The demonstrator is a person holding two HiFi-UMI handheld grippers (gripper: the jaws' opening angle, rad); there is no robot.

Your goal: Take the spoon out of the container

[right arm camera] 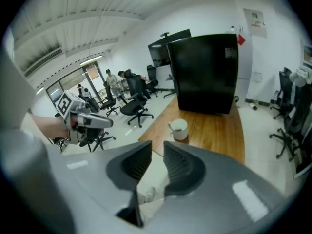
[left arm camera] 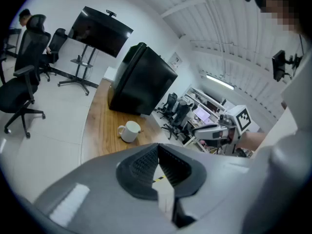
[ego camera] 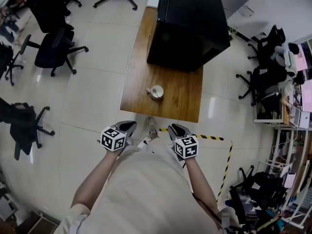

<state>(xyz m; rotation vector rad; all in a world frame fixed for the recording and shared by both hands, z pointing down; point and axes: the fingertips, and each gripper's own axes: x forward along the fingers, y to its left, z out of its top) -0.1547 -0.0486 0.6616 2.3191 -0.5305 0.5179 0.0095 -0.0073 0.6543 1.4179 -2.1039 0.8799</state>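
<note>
Right gripper (right arm camera: pixel 158 146): jaws narrowly parted, empty. Left gripper (left arm camera: pixel 158 146): jaws together, empty. White mug (right arm camera: pixel 179 129) stands on the table (right arm camera: pixel 214 130), ahead of both and well apart; spoon inside indistinct. Advise: approach from above, pinch the handle.

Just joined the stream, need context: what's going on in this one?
A person stands at the near end of a wooden table with a pair of tongs in each hand, both held close to the body and short of the table. The left tongs are shut and empty. The right tongs stand slightly apart, also empty. A white mug sits on the table in front of a black box, untouched. What looks like a spoon handle pokes over its rim.
</note>
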